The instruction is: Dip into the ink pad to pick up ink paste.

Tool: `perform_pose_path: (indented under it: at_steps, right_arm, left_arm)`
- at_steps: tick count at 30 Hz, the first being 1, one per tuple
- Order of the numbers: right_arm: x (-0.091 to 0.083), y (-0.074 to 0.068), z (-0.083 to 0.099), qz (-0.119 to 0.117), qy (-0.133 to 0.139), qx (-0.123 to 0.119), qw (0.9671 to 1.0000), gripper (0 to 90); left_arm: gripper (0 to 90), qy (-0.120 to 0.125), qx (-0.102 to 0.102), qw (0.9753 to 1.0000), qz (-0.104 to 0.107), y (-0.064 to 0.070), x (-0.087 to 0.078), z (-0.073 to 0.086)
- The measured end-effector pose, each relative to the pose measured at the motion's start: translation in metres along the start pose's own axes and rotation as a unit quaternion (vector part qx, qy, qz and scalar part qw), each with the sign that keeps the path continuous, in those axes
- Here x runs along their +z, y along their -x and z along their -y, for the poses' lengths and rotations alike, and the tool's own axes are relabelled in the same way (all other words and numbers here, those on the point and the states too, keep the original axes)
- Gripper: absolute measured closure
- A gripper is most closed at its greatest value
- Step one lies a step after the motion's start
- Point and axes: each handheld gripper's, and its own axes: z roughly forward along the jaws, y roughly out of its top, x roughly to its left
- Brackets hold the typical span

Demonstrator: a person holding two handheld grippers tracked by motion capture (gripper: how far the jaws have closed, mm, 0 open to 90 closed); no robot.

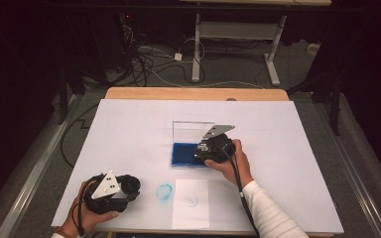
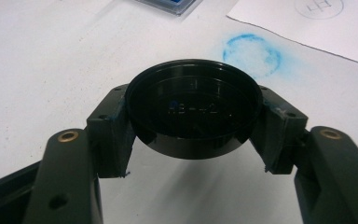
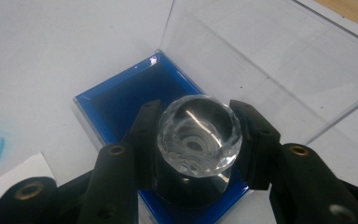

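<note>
My right gripper is shut on a round stamp with a faceted clear top and a black body. It holds the stamp down on the blue ink pad of a clear box, whose lid stands upright behind it. In the high view this gripper sits over the ink pad at mid table. My left gripper is shut on a black round cap, hollow side up, just above the table. Seen from above, the left gripper is near the front left edge.
A white sheet of paper with a faint round stamp mark lies at the front edge. A blue ring-shaped ink smudge marks the white table cover between that sheet and my left gripper. Cables and desk legs lie on the floor beyond.
</note>
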Motion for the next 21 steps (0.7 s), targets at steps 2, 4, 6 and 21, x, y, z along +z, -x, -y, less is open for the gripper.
perform_pose_path:
  at_steps: [2, 4, 6, 21]
  right_arm:
    - [0.0006, -0.0009, -0.0001, 0.003, 0.001, 0.001, 1.0000, 57.1]
    - [0.0010, -0.0009, -0.0001, 0.003, 0.001, 0.004, 1.0000, 57.0]
    - [0.0015, 0.0009, 0.0003, -0.003, 0.003, 0.002, 1.0000, 57.0]
    - [0.0030, -0.0013, -0.0001, 0.000, 0.002, 0.003, 1.0000, 56.9]
  left_arm:
    - [36.5, 0.000, 0.000, 1.0000, 0.000, 0.0005, 0.0003, -0.0005]
    - [36.5, 0.000, 0.001, 1.0000, 0.000, 0.0008, 0.0004, -0.0006]
    - [36.6, -0.001, 0.001, 1.0000, 0.000, 0.0006, 0.0006, -0.0003]
    - [36.5, -0.003, 0.002, 1.0000, 0.002, 0.0009, 0.0016, -0.0008]
